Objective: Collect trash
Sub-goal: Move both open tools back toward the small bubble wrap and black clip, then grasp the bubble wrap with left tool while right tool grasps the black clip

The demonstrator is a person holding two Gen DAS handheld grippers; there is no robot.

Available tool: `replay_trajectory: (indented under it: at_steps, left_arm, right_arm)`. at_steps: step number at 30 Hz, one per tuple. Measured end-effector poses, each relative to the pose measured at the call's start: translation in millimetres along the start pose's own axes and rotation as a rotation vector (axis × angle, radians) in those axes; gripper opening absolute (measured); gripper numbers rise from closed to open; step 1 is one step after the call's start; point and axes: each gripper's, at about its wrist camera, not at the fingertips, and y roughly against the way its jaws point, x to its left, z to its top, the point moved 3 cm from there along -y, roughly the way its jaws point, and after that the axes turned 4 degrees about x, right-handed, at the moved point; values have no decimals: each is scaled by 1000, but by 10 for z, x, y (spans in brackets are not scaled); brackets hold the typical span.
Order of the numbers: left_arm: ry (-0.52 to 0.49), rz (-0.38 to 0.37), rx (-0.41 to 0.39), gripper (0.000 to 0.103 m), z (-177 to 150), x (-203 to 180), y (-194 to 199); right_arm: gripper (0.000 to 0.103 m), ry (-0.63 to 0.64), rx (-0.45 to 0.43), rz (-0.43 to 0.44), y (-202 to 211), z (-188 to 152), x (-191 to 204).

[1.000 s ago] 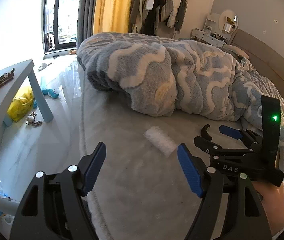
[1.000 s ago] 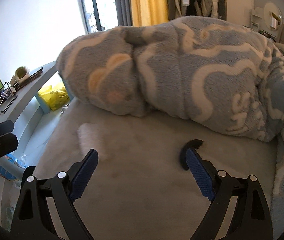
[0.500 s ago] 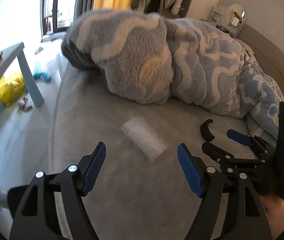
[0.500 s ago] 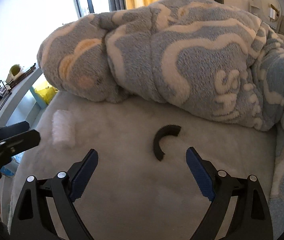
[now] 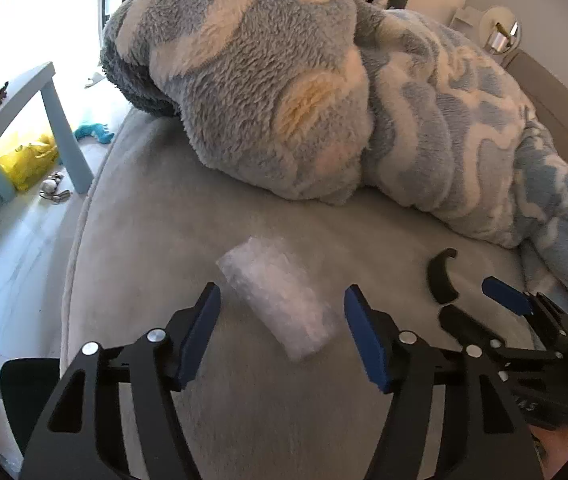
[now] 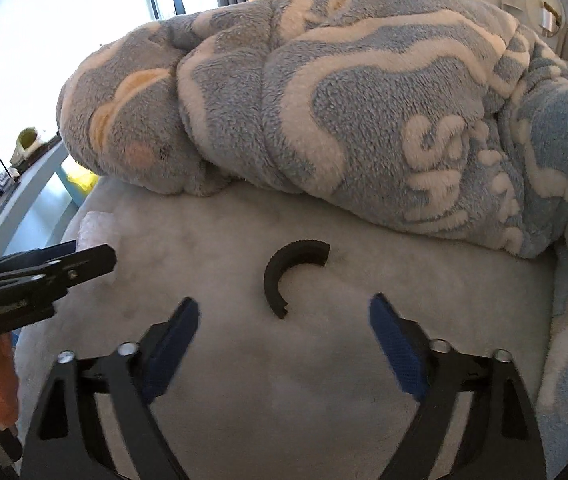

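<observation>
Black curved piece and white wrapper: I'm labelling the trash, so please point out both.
black curved piece (image 6: 276, 276): right wrist view, on its bend.
white wrapper (image 5: 280, 300): left wrist view, on its middle.

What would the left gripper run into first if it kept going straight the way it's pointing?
Most likely the white plastic wrapper lying on the grey bed sheet, right between the left gripper's open fingers. Depth is hard to judge, but nothing else is in the way.
</observation>
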Motion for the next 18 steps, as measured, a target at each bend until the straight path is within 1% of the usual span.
replay_trajectory:
  at_steps: [3,4,6,9,11,12,15,17,18]
  left_arm:
    - [-4,7,7,64,32,-9,-66]
    - [-1,8,10,63,36,1,-87]
    - [5,2,21,57,33,25,-132]
    - [6,-10,25,51,38,57,-150]
    - [6,-17,23,48,45,94,-143]
    - [2,-21,21,47,44,107,-135]
    - [-15,-25,19,46,40,116,-100]
    - [-27,-29,13,46,40,133,-47]
    - [-33,-30,11,46,40,138,-22]
  right_arm:
    - [77,-42,0,21,-10,-14,-113]
    - [74,-51,0,25,-19,-11,-134]
    - [69,-80,6,41,-64,-3,-186]
    - [64,-93,5,45,-103,-2,-198]
    - [59,-86,6,45,-112,-1,-184]
    - [57,-82,7,43,-141,49,-87]
    - [50,-70,7,35,-185,85,-25]
    - [48,-64,4,29,-233,146,21]
    - [44,-60,6,28,-253,164,52]
